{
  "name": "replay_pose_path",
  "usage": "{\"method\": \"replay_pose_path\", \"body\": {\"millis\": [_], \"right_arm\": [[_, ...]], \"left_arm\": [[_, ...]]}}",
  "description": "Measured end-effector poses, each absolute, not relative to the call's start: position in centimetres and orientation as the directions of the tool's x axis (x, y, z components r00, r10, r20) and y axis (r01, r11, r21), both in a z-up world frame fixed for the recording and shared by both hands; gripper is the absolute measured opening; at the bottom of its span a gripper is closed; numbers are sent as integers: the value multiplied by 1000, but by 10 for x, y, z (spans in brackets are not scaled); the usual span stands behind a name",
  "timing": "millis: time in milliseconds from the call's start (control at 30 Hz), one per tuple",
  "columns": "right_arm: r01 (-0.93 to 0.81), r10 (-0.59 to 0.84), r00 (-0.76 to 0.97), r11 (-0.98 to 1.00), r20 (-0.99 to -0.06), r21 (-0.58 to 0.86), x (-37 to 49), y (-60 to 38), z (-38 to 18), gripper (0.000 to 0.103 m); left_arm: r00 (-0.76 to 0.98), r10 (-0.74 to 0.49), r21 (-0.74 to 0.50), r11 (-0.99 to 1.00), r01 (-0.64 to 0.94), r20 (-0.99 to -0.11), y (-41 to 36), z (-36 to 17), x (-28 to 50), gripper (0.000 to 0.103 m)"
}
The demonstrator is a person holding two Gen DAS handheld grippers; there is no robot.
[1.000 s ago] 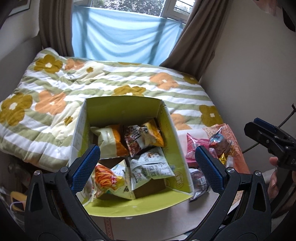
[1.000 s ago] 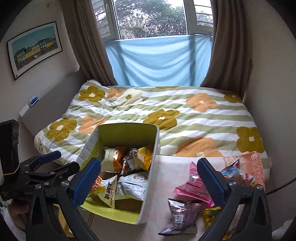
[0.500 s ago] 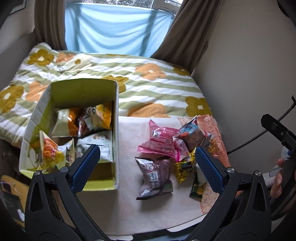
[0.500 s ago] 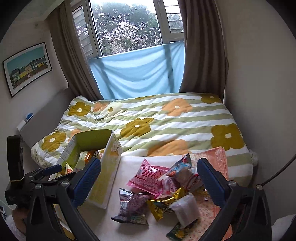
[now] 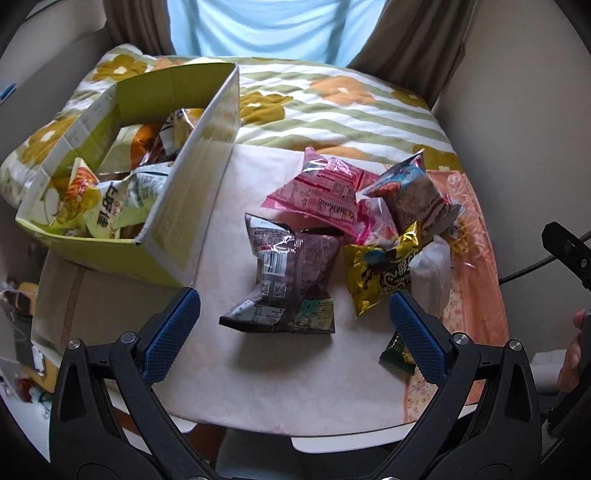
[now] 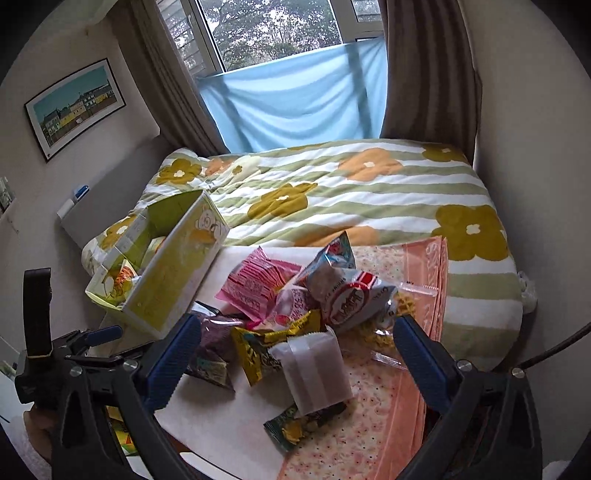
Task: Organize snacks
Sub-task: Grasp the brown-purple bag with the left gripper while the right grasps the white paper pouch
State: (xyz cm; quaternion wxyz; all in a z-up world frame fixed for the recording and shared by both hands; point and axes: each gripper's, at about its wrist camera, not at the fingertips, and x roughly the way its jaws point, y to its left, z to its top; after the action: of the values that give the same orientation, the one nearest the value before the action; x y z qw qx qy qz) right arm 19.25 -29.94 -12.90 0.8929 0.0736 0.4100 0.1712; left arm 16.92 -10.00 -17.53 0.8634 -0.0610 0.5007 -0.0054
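Ahead of you a bed point(image 6: 332, 206) with a flowered, green-striped quilt reaches the window point(image 6: 280, 33). Brown curtains point(image 6: 428, 74) flank a blue sheet point(image 6: 295, 96), and a framed picture point(image 6: 75, 107) hangs on your left wall.

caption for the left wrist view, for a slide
Open left gripper hovers over a dark purple snack bag on the table, green box of snacks at left.

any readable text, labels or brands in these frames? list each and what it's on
"Orion" (likely, small script): white-and-yellow snack bag inside the green box.
Large Korean characters on that same bag: visible, too distorted to transcribe.
Yellow snack bag: bold black characters, partly folded, unreadable.
Dark purple bag: barcode, QR codes and fine print, too small.
Pink bag: print too small.
Red-and-white bag: logo blurred.
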Motion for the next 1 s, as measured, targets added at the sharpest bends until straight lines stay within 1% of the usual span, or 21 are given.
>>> {"method": "replay_pose_path", "body": {"millis": [100,233,333,500,633,800,1000], "right_arm": [[-244,374,578,928,-725,283,192,-304,-152,103],[-270,363,546,929,-755,252,193,-300,-181,103],[-282,370,517,925,-772,255,197,-297,-200,103],[-289,373,477,922,-796,259,207,-294,-228,103],[-306,362,457,922,-813,238,212,-288,-242,103],[-342,345,434,918,-832,202,215,-280,-255,103],[-363,328,420,915,-846,175,216,-278,-267,103]], "left_arm": [[489,-55,-99,993,-63,-870,-104,-194,179,102],[482,-41,-88,993,-75,-875,-107,-221,197,102],[465,-24,-75,993,-90,-885,-107,-241,208,102],[439,-3,-53,993,-102,-898,-104,-269,214,101],[423,-1,-52,992,-111,-906,-99,-280,216,94],[423,-9,-56,994,-99,-906,-101,-286,219,90],[415,-27,-62,996,-71,-910,-104,-287,224,77]]}}
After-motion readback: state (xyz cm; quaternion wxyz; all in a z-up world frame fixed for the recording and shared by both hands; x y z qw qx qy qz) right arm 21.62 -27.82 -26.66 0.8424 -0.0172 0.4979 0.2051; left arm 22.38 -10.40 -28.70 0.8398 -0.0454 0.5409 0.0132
